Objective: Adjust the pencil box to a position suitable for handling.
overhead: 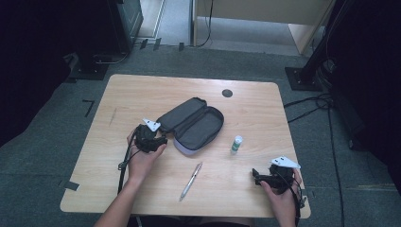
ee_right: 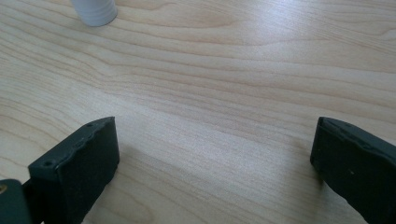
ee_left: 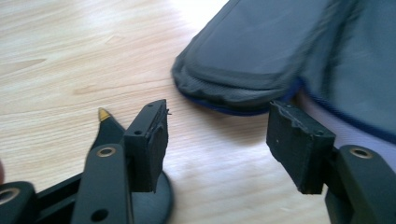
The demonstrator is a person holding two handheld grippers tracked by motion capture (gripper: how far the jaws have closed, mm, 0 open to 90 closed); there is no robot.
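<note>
left gripper [overhead: 163, 140]: jaws apart, nothing between, at rim of open grey case [overhead: 197, 124] | right gripper [overhead: 256, 177]: jaws wide, over bare table [overhead: 142, 90] near front-right edge | pen [overhead: 191, 181], white bottle [overhead: 236, 144] between.

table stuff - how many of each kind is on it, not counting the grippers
pencil case, dark grey, lying open: 1
pen, silver: 1
small bottle, white with a green cap, upright: 1
total: 3 things on the table
</note>
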